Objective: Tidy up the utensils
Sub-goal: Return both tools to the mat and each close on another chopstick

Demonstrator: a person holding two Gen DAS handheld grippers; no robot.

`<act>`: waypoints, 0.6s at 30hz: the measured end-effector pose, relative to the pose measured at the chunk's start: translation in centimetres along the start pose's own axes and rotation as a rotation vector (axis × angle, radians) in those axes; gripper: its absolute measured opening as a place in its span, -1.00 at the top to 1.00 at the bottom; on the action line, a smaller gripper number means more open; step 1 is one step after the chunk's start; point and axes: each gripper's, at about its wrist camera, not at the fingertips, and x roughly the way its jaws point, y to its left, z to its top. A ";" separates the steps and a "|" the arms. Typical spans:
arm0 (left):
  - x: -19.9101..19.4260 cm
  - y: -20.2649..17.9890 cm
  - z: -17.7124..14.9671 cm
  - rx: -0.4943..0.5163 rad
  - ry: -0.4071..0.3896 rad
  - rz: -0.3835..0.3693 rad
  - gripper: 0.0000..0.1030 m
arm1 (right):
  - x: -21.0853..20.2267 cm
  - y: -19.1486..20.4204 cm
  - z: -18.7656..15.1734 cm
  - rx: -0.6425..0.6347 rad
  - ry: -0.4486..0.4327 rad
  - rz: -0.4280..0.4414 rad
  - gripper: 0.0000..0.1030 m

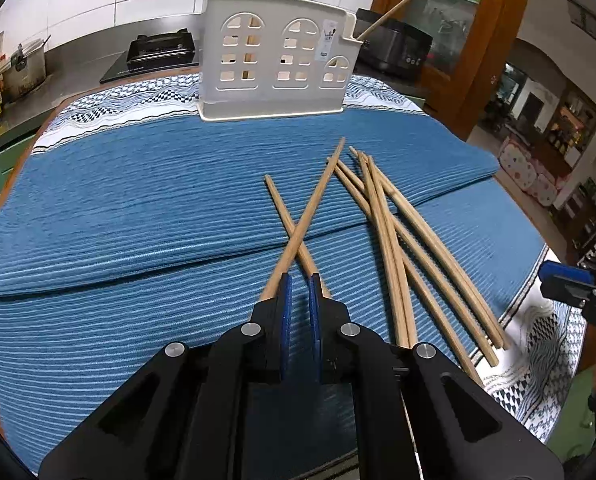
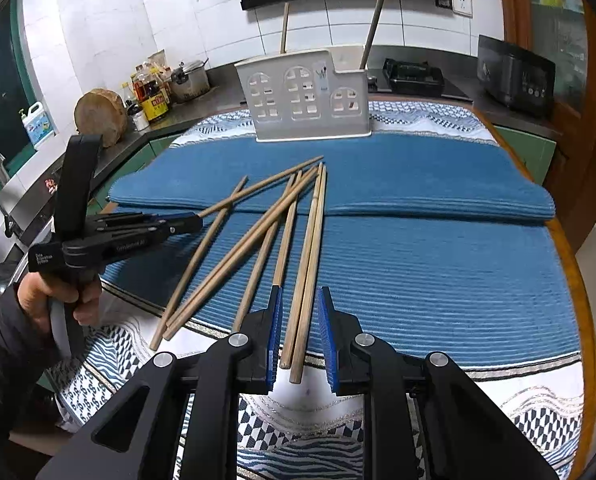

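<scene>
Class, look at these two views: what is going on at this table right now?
A person with a gripper in each hand is sorting wooden chopsticks into a white holder at the back of a blue mat. The left gripper is shut on one chopstick, lifting its near end. The right gripper is open, straddling two chopsticks that lie on the mat. Two chopsticks already stand in the holder; several others remain loose.

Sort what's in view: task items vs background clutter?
Job:
- loose chopsticks on the blue mat
- white holder, two chopsticks already standing in it
- left gripper, right gripper

Lying about:
- sauce bottles
- metal pot
- wooden block
- gas stove
- black cooker
</scene>
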 end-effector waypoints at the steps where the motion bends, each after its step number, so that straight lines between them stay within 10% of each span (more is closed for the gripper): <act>1: -0.1 0.0 0.0 0.001 -0.005 0.006 0.84 | 0.1 -0.1 -0.1 0.004 0.003 0.001 0.64; 18: -0.2 0.4 0.7 0.081 -0.021 0.032 0.48 | 1.1 -1.0 -0.3 0.035 0.030 0.018 0.64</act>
